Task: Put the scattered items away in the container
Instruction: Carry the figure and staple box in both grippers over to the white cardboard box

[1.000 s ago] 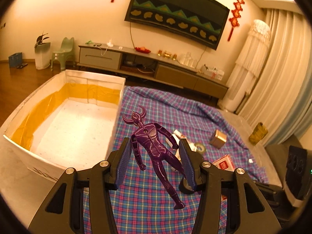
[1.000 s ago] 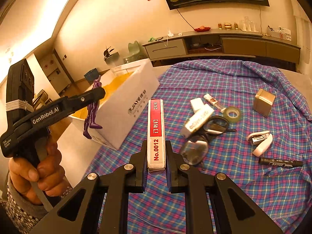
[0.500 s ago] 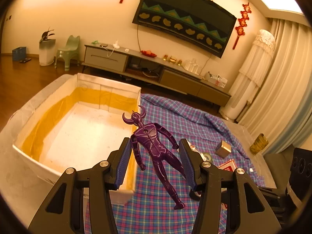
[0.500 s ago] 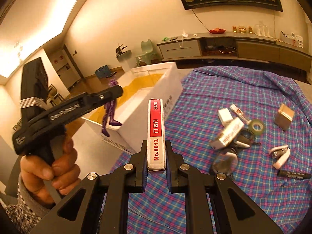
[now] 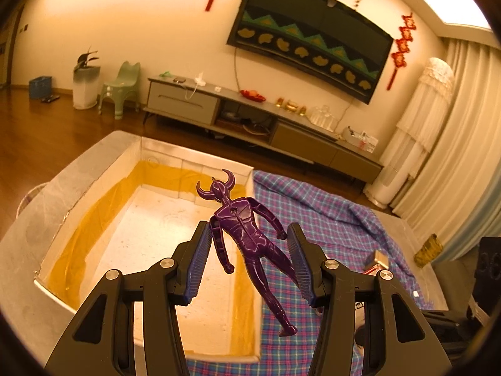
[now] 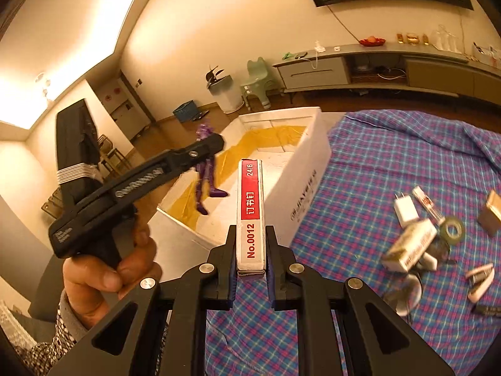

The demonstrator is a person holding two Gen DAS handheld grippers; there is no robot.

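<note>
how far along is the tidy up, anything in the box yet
Nothing shows inside the white box yet; its visible floor looks bare. In hand: the left tool carries the purple figure over the box, and the right tool grips the red staple box. Left on the plaid cloth: a charger, tape roll, stapler and more.

- left gripper [image 6: 209, 144]: black body, silver screws, white lettering, pale banding
- right gripper [image 6: 250, 247]: black, blue ribbed pads
- sleeve [image 6: 59, 335]: speckled grey knit
</note>
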